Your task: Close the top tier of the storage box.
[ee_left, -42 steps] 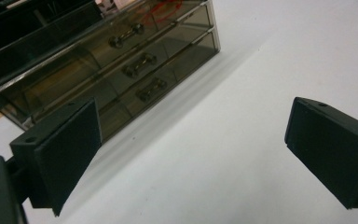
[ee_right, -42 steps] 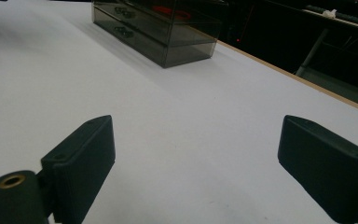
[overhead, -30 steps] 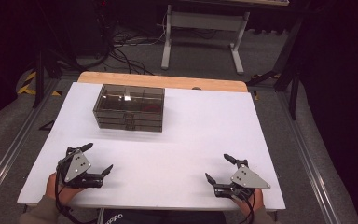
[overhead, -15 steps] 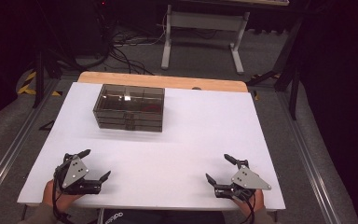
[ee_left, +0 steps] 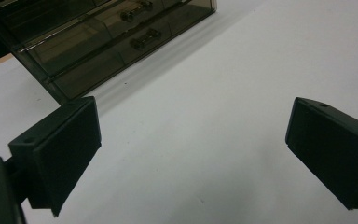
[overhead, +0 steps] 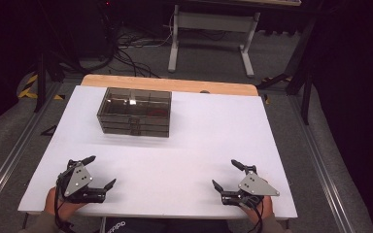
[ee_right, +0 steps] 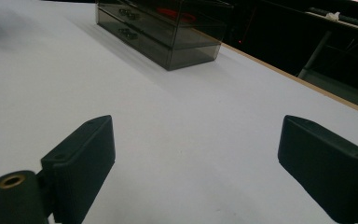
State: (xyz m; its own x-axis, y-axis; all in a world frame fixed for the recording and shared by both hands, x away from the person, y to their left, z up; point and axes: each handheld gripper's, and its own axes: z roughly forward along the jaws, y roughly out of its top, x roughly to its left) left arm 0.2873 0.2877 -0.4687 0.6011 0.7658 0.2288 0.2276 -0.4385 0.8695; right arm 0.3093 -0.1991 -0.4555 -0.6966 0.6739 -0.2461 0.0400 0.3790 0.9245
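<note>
A smoky, see-through drawer box (overhead: 133, 111) stands at the back left of the white table (overhead: 204, 136). Its drawer fronts with small handles face the person. Something red lies in a top compartment (ee_right: 175, 16). My left gripper (overhead: 102, 170) rests near the front left edge, open, with nothing between its jaws. My right gripper (overhead: 223, 172) sits near the front right edge, also open and empty. In the left gripper view the box (ee_left: 107, 37) is ahead and to the left of the open gripper (ee_left: 191, 154). In the right gripper view the box (ee_right: 168, 32) lies far ahead of the open gripper (ee_right: 200, 163).
A wooden strip (overhead: 175, 85) runs along the table's far edge. Beyond it are a grey floor with cables (overhead: 131, 53) and a white stand (overhead: 213, 29). Metal rails (overhead: 315, 160) flank the table on both sides.
My left gripper has slid a little back toward the near edge and slightly left, staying open. The right gripper and the box have not moved.
</note>
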